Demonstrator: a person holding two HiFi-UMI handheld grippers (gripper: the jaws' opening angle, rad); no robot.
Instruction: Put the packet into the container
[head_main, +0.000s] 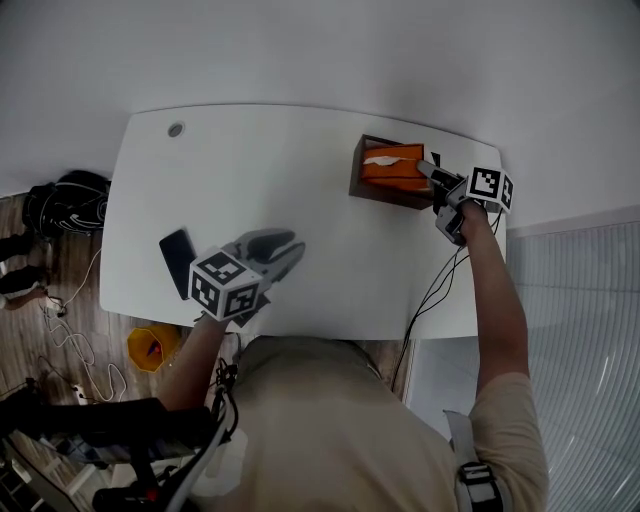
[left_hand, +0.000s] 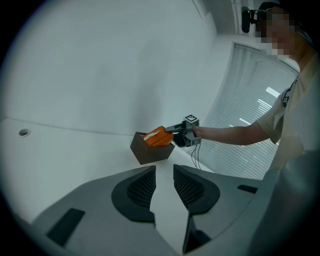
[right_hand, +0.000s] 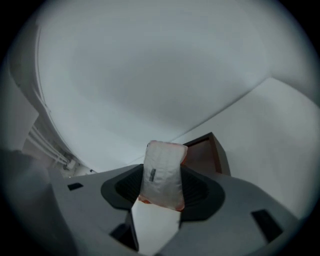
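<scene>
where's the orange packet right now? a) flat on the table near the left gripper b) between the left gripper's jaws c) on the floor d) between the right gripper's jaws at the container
d: the right gripper view shows the packet clamped between the jaws of the right gripper, right at the container; the left gripper has nothing between its jaws.

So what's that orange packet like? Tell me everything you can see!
The packet is a flat, soft pouch, plastic by its look: orange with a white patch on one face, pale and shiny with a small dark mark on the other. The right gripper pinches one end between its jaws. The packet tilts over the open top of the brown container, its far end seeming to dip inside, near the white table's far right corner.
</scene>
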